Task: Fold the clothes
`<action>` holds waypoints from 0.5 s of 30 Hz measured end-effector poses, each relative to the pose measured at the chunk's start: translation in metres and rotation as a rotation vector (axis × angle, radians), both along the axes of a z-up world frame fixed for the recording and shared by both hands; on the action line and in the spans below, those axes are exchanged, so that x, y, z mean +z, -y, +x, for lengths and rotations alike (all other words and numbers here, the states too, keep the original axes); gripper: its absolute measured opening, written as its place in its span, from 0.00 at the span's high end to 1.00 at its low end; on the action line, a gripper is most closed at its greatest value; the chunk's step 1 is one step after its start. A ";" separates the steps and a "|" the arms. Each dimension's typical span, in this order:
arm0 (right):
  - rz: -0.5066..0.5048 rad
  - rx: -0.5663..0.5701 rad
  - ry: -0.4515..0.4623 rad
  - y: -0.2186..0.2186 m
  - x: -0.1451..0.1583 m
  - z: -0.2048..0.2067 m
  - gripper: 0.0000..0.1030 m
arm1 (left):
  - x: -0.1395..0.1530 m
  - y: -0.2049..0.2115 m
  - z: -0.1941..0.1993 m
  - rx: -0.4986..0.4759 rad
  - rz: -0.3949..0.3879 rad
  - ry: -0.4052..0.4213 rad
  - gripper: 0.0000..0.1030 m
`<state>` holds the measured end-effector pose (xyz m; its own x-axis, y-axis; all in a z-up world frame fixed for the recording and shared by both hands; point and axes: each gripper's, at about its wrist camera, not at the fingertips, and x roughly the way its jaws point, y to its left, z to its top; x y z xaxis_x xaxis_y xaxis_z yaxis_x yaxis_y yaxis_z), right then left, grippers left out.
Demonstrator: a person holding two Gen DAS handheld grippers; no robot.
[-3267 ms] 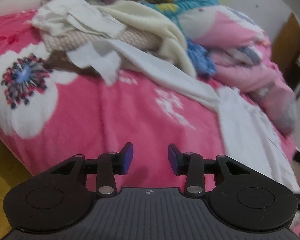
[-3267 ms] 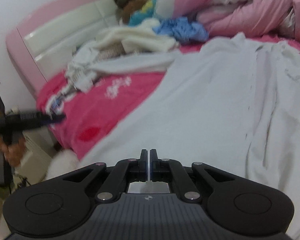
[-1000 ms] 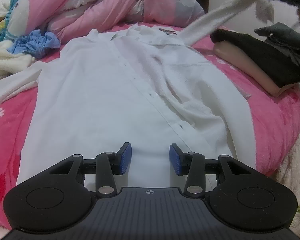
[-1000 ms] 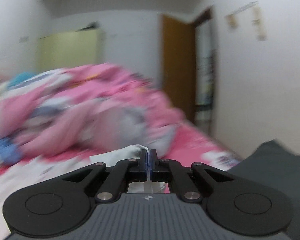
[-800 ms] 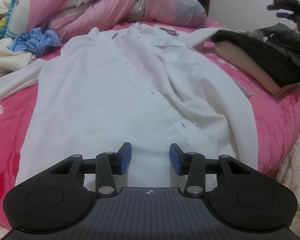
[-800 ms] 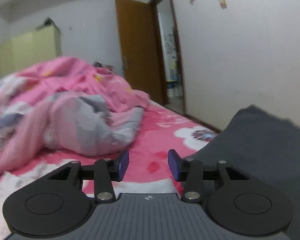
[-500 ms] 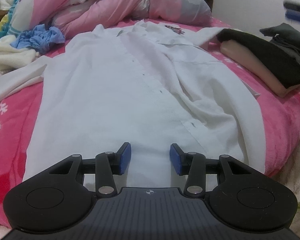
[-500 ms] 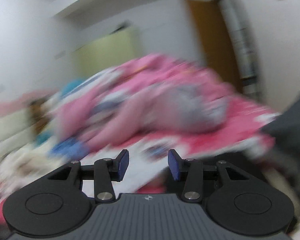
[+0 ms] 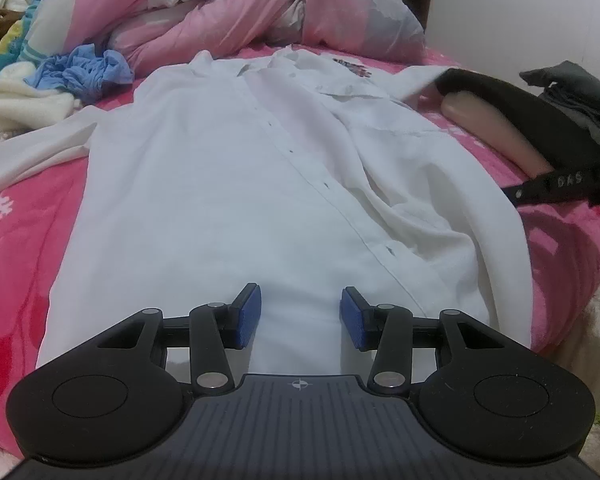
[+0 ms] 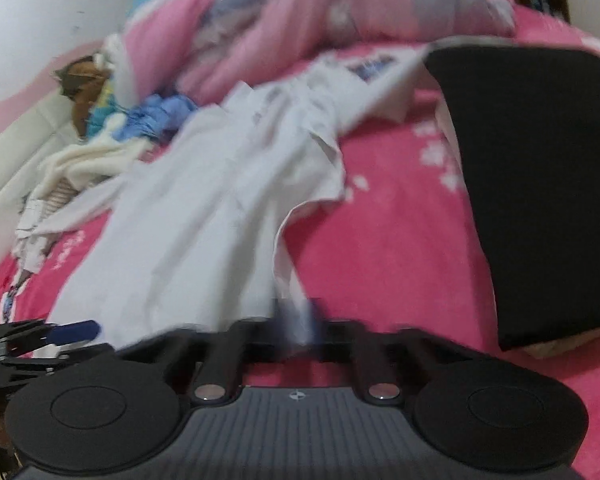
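The white shirt (image 9: pixel 228 184) runs lengthwise from bottom centre to the collar at upper centre. The left tongs (image 9: pixel 300 316), released, sit at its hem. The right tongs (image 10: pixel 298 322) are too blurred to tell, near the shirt's side edge at lower centre.

So the shirt (image 9: pixel 228 200) is spread flat down the middle of the bed (image 9: pixel 16 240), collar at the far end, hem at the near edge. Quilt (image 9: pixel 240 12) bunched up behind the collar, far side. Crumpled cloth (image 9: pixel 84 72) and a loose clothes pile (image 9: pixel 16 100) sit far left. Folded stack (image 9: pixel 512 120) lies right of the shirt, one sleeve reaching toward it.
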<state>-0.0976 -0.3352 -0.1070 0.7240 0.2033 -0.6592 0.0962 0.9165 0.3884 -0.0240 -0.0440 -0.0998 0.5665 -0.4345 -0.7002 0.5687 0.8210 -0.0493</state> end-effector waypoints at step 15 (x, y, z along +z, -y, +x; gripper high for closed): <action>-0.098 -0.265 0.211 0.072 0.107 -0.052 0.99 | 0.001 -0.004 0.004 -0.014 0.007 0.011 0.57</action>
<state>-0.1499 -0.4068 0.0002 0.8656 -0.0666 -0.4962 0.2622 0.9046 0.3361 -0.0199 -0.0401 -0.0987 0.5680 -0.4373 -0.6972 0.5804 0.8135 -0.0375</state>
